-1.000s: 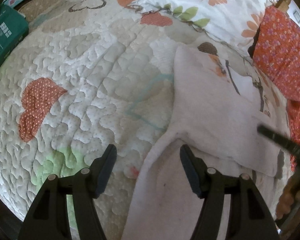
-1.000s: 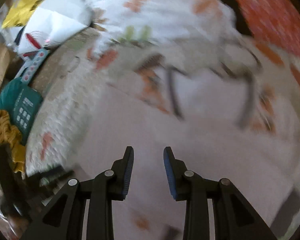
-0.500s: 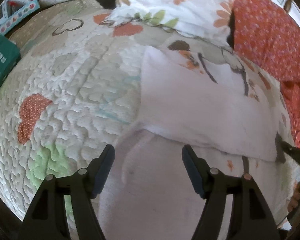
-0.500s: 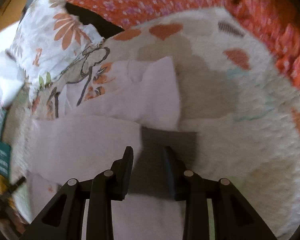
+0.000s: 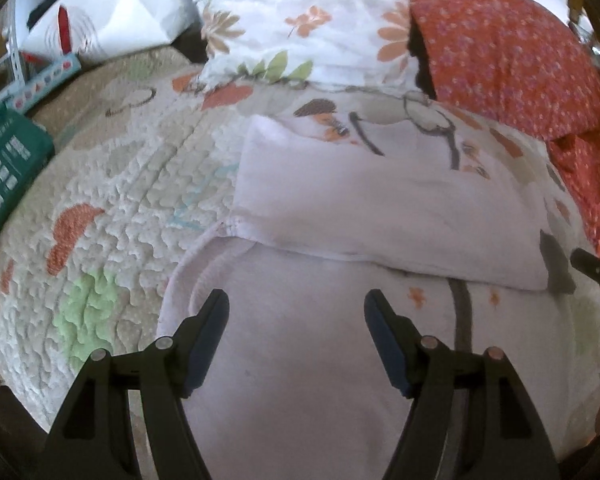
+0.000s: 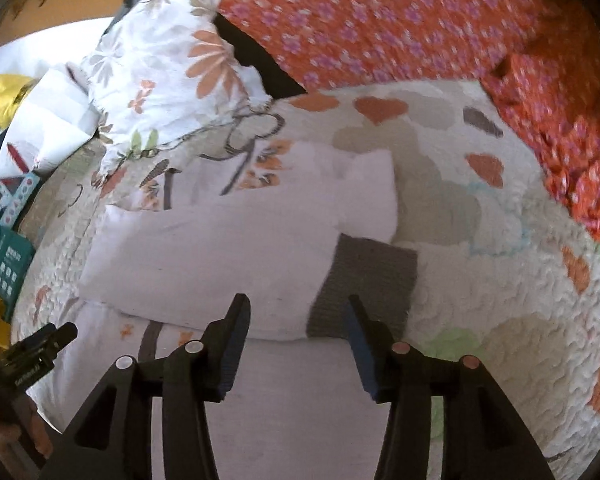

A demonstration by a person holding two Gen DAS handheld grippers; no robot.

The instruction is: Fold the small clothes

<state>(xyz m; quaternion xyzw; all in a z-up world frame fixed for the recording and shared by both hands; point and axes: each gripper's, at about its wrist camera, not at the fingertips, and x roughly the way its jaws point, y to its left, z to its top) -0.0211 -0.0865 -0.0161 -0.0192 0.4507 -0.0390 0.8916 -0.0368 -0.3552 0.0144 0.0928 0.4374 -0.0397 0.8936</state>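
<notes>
My right hand-held gripper (image 6: 294,324) is opening, empty, and my left hand-held gripper (image 5: 296,316) stands wide and empty, both over the white garment (image 5: 380,208) lying part-folded on the quilted bed (image 5: 120,184), likely releasing so the fold settles.

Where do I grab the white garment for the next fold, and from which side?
Judging by its pose, take the white garment at the stitched corner of its folded-over flap, approaching from the quilt side: that corner lies exposed on top with bare quilt beside it.
</notes>
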